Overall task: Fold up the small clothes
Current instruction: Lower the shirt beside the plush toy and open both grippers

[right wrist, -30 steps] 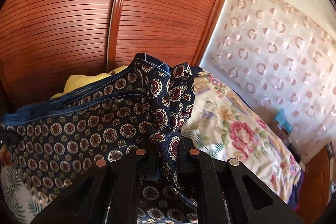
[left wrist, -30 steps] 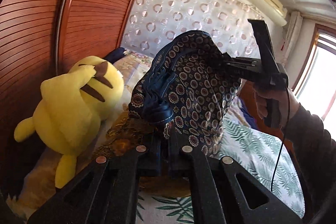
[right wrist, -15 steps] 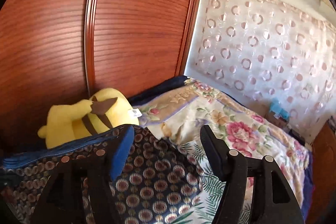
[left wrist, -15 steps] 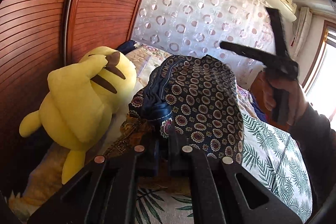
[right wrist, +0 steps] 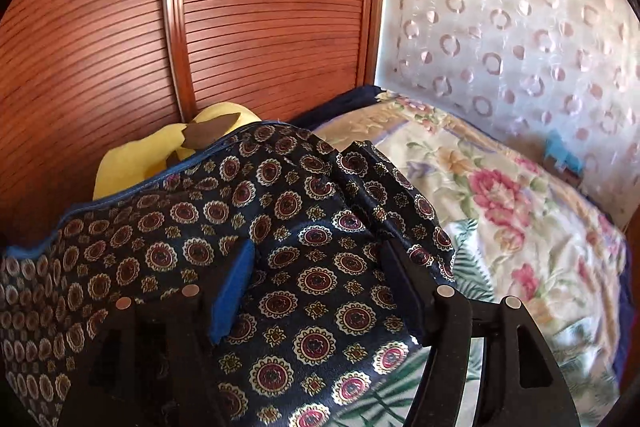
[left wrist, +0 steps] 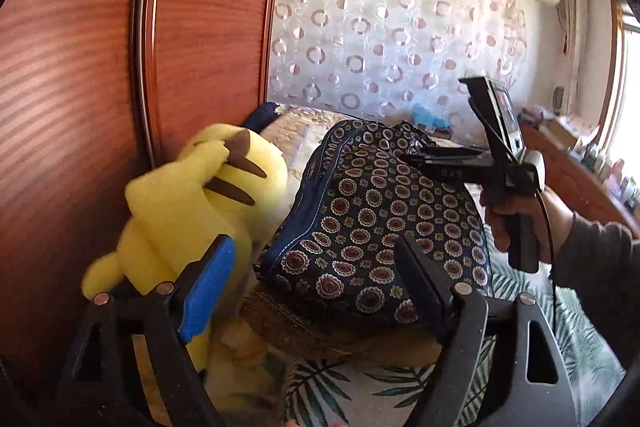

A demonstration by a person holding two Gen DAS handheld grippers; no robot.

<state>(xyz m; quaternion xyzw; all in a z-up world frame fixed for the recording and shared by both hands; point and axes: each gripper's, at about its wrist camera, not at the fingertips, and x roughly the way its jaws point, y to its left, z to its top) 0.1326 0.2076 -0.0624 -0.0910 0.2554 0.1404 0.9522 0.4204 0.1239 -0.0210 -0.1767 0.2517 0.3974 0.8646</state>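
A navy garment with a round medallion print lies in a loose heap on the bed, on top of a brown patterned cloth. My left gripper is at its near edge. Its jaws are opening, and the blue pad stands clear of the fabric. My right gripper is open low over the same garment, with cloth lying between its fingers but not pinched. In the left wrist view the right gripper reaches in from the right, held by a hand.
A yellow plush toy leans against the slatted wooden wardrobe door left of the garment. A floral quilt covers the far bed, and a leaf-print sheet covers the near part. A patterned curtain hangs behind.
Both grippers held the garment up a second ago. The right one opened and sank toward it, then the left one opened. The garment has dropped onto the bed.
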